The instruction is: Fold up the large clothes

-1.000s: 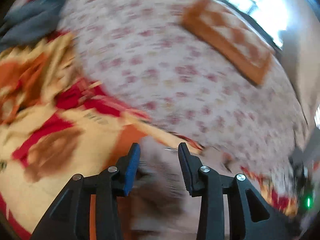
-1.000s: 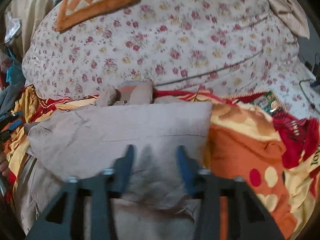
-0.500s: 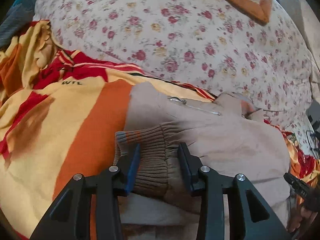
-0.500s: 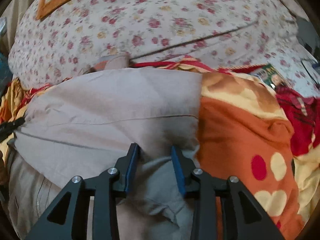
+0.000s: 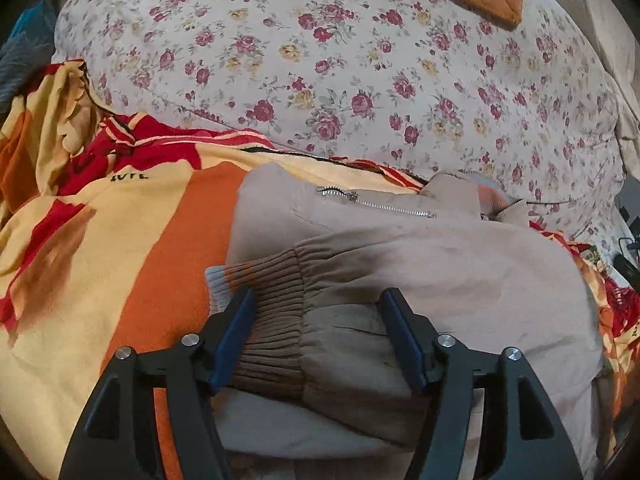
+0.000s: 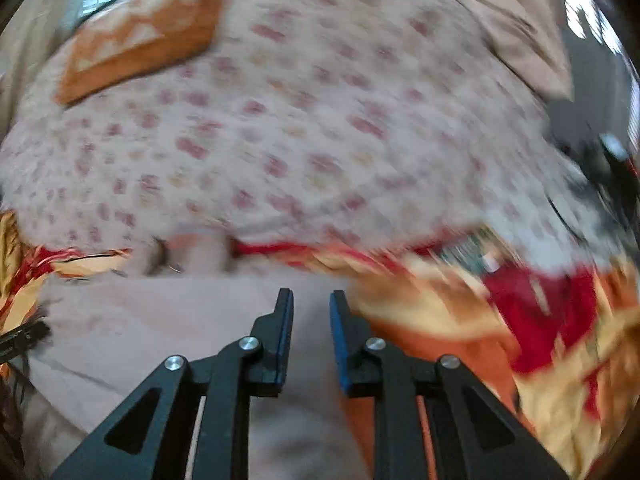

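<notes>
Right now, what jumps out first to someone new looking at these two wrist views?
The beige jacket lies folded on the orange, yellow and red blanket, its brown ribbed cuff between the pads of the left gripper, whose jaws are opening. Behind, a rose-print bedspread fills the upper frame. The right view is blurred: the right gripper is over the beige cloth, its jaws closing.

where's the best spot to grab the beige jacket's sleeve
Take the ribbed knit cuff: it is thicker than the smooth sleeve and its open end lies free on the orange blanket. Come from above at that end, a pad on each side, as the left claw, now opening, already straddles it.
</notes>
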### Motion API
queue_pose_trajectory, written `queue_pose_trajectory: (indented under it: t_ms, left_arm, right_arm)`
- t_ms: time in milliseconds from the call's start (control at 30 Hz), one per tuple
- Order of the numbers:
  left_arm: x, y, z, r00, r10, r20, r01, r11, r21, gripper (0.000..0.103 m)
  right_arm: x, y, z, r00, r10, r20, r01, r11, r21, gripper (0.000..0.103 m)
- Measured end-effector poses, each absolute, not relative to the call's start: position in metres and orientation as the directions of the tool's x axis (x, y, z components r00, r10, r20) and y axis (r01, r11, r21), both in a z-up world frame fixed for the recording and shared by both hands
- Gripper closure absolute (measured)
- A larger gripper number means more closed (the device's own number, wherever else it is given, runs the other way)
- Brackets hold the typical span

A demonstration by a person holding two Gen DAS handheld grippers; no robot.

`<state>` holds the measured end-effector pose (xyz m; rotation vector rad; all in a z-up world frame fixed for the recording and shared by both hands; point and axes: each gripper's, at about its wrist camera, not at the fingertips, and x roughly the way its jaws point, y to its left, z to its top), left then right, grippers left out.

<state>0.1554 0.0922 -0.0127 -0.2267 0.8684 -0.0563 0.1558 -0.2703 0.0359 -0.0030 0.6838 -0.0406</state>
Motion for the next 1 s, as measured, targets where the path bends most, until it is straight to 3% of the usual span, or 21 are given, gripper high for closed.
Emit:
queue_pose_trajectory:
  t_ms: [133, 200, 233, 267, 367, 433, 533, 667, 733, 833, 967, 1000]
  left_arm:
    - [0.157, 0.088, -0.014, 0.639, -0.128, -0.759, -0.031, 0.981, -0.192, 0.045]
    - [0.158, 0.083, -0.014, 0.633, -0.117, -0.765, -0.019, 0.986, -0.167, 0.044]
    - [0.158, 0.082, -0.014, 0.633, -0.112, -0.766, -0.018, 0.987, -0.159, 0.043]
    - [0.158, 0.082, -0.014, 0.632, -0.108, -0.767, -0.017, 0.988, -0.154, 0.043]
    - [0.157, 0.084, -0.014, 0.638, -0.116, -0.761, -0.022, 0.985, -0.169, 0.043]
    - [0.157, 0.085, -0.014, 0.642, -0.120, -0.757, -0.027, 0.984, -0.179, 0.043]
    - [0.156, 0.086, -0.012, 0.646, -0.124, -0.753, -0.034, 0.981, -0.191, 0.043]
    - [0.153, 0.091, -0.001, 0.673, -0.125, -0.729, -0.059, 0.973, -0.221, 0.043]
    - [0.148, 0.090, 0.007, 0.705, -0.097, -0.703, -0.068, 0.977, -0.202, 0.043]
    - [0.145, 0.084, 0.014, 0.731, -0.072, -0.679, -0.053, 0.986, -0.161, 0.043]
    - [0.159, 0.080, -0.012, 0.631, -0.084, -0.771, -0.050, 0.988, -0.148, 0.043]
    - [0.160, 0.079, -0.014, 0.630, -0.070, -0.773, -0.049, 0.990, -0.130, 0.043]
  right_arm:
    - [0.201, -0.277, -0.029, 0.581, -0.032, -0.813, 0.061, 0.998, 0.005, 0.077]
    - [0.202, -0.287, -0.038, 0.591, -0.032, -0.806, 0.089, 0.996, 0.026, 0.076]
    - [0.203, -0.289, -0.037, 0.583, -0.043, -0.811, 0.107, 0.994, 0.025, 0.069]
    - [0.203, -0.292, -0.038, 0.574, -0.062, -0.816, 0.126, 0.992, 0.014, 0.051]
    - [0.200, -0.308, -0.044, 0.549, -0.059, -0.834, 0.191, 0.980, 0.057, 0.030]
    - [0.199, -0.312, -0.042, 0.548, -0.042, -0.835, 0.201, 0.976, 0.083, 0.030]
    - [0.193, -0.302, -0.017, 0.610, -0.085, -0.788, 0.196, 0.980, 0.045, 0.058]
    - [0.166, -0.260, 0.034, 0.772, -0.117, -0.625, 0.107, 0.993, -0.053, 0.058]
    - [0.154, -0.232, 0.045, 0.820, -0.031, -0.572, -0.005, 0.998, -0.060, 0.058]
    - [0.157, -0.213, 0.028, 0.761, 0.094, -0.642, -0.108, 0.994, 0.018, 0.057]
    - [0.184, -0.215, -0.037, 0.544, 0.087, -0.834, -0.090, 0.995, 0.045, 0.056]
    - [0.183, -0.216, -0.040, 0.579, 0.092, -0.810, -0.100, 0.994, 0.042, 0.056]
